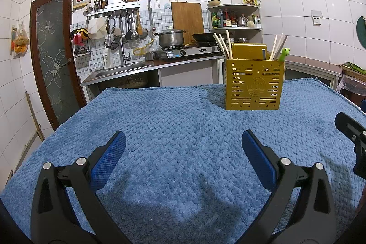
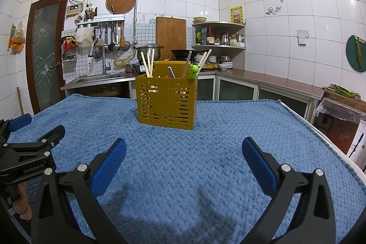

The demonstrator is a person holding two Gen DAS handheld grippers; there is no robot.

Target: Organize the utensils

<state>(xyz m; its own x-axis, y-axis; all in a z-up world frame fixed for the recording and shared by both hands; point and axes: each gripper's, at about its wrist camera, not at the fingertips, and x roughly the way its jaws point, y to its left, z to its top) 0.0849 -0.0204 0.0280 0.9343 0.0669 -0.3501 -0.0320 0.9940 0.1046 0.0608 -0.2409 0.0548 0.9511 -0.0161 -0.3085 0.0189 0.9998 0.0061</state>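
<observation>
A yellow slotted utensil holder stands on the blue towel, far right in the left wrist view and centre in the right wrist view. Chopsticks stand in its left part. More chopsticks, a green frog-topped utensil and a grey handle stand in its right part. My left gripper is open and empty over the towel. My right gripper is open and empty, in front of the holder. The left gripper also shows at the left edge of the right wrist view.
The towel-covered table's far edge faces a kitchen counter with a sink, a stove with a pot and a wok. A corner shelf holds bottles. A bagged bin stands at right.
</observation>
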